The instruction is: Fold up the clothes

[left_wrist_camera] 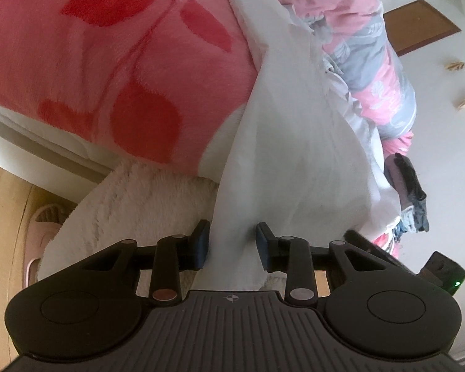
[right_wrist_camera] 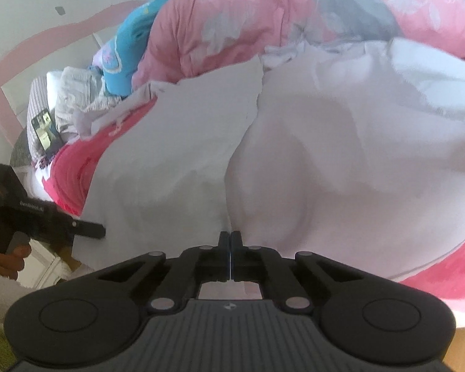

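The white garment [left_wrist_camera: 294, 142] hung over the edge of the bed, draped across the pink leaf-print blanket [left_wrist_camera: 108, 62] and the heap of bedding behind it. Starting on the left, we had our left gripper [left_wrist_camera: 232, 245] with its jaws part-way apart and a gathered bunch of the white cloth running between them; the pads sat against the bunch on both sides, so we judged it a grip on the fabric. A fluffy white towel [left_wrist_camera: 133, 198] lay just below it, and a pink slipper [left_wrist_camera: 43, 226] sat on the wooden floor at the far left. Moving right, our right gripper [right_wrist_camera: 231, 241] had its jaws brought fully together at the lower edge of the same white garment [right_wrist_camera: 325, 161]; whether a thin fold was pinched in them we could not tell. From that side we also saw the left gripper [right_wrist_camera: 86, 229] at the cloth's edge. To do this step well, we reckoned both holds should sit on matching corners, the cloth be lifted clear and pulled taut, then laid flat before folding.
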A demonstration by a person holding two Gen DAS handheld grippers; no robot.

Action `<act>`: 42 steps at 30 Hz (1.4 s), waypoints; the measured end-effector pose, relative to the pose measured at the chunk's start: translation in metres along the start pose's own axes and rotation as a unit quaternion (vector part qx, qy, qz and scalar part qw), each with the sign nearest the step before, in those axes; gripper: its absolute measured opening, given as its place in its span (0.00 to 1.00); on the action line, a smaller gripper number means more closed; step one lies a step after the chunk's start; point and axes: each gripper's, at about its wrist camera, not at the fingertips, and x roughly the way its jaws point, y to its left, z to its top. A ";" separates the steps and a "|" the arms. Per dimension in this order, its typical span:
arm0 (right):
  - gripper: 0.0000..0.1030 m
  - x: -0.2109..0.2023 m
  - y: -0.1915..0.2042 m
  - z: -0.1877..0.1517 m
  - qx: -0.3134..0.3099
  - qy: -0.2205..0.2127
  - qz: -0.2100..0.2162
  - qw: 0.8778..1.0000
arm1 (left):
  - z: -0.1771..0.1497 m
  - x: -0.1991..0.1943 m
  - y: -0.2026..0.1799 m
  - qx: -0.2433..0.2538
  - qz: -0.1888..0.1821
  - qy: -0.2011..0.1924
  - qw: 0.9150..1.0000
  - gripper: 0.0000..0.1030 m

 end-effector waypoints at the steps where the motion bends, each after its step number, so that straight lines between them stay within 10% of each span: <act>1: 0.00 -0.001 0.000 0.002 0.000 -0.005 0.000 1.000 | 0.000 0.000 0.000 -0.001 0.000 0.000 1.000 0.31; 27: 0.02 0.002 -0.023 0.008 0.046 -0.023 -0.023 0.998 | -0.002 0.006 -0.004 0.042 0.032 -0.013 0.999 0.11; 42: 0.34 0.046 -0.022 0.105 0.062 -0.039 -0.005 0.997 | -0.002 0.009 -0.003 0.048 0.023 -0.013 0.999 0.11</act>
